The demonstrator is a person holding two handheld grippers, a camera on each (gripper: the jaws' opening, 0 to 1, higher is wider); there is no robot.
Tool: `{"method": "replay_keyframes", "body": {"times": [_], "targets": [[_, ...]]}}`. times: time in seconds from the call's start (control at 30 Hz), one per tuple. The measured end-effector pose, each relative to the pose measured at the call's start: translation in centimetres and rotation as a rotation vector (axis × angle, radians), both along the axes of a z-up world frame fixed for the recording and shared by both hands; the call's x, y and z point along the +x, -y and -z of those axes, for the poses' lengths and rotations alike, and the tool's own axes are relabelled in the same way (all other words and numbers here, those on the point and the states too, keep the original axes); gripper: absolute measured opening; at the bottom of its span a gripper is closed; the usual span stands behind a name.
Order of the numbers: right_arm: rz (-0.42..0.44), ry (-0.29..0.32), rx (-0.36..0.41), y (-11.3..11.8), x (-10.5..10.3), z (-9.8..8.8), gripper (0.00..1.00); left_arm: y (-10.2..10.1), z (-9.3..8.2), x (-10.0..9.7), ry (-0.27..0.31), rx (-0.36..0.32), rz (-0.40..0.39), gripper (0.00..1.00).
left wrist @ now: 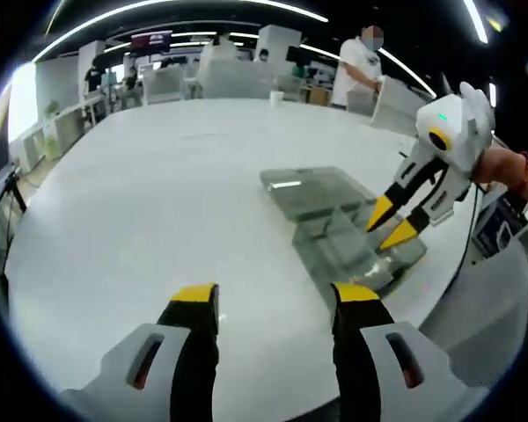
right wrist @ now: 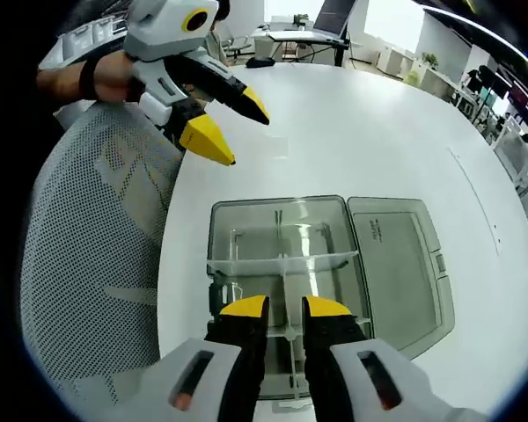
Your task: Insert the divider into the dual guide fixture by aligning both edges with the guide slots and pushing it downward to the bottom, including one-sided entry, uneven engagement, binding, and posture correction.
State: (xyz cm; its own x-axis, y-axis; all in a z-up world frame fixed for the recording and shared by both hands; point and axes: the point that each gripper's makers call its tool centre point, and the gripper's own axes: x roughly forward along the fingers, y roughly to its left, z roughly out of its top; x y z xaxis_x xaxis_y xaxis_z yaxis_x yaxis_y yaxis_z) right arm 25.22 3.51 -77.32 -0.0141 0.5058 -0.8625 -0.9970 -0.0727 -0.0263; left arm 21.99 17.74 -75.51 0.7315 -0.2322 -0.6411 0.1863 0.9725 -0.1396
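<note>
Right tool (right wrist: 284, 308), part-open w/ nothing gripped, sits right over the clear box (right wrist: 246, 220), astride its upright divider (right wrist: 288, 290); left tool (right wrist: 220, 123), open, well off.

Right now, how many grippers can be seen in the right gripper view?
2. The right gripper rises from the bottom edge, over the clear box. The left gripper comes in at upper left, above the mesh chair.

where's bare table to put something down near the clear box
Open white table stretches beyond and to the left of the clear box in the left gripper view, up to the far desks. It is crowded at the box itself: the right tongs hover over its dividers, the lid lies beside it, and a mesh chair borders the table edge.
</note>
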Motion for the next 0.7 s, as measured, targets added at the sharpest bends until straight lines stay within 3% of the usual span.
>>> {"method": "replay_keyframes", "body": {"times": [0.17,0.7], "targets": [[0.067,-0.011,0.077,-0.3,0.3,-1.0,0.11,-1.1,0.6,0.2,-0.032,0.042,-0.018,0.49],[0.158,-0.043,0.189,-0.6,-0.1,-2.3,0.16,-3.9,3.1,0.4,-0.116,0.143,-0.098,0.47]]}}
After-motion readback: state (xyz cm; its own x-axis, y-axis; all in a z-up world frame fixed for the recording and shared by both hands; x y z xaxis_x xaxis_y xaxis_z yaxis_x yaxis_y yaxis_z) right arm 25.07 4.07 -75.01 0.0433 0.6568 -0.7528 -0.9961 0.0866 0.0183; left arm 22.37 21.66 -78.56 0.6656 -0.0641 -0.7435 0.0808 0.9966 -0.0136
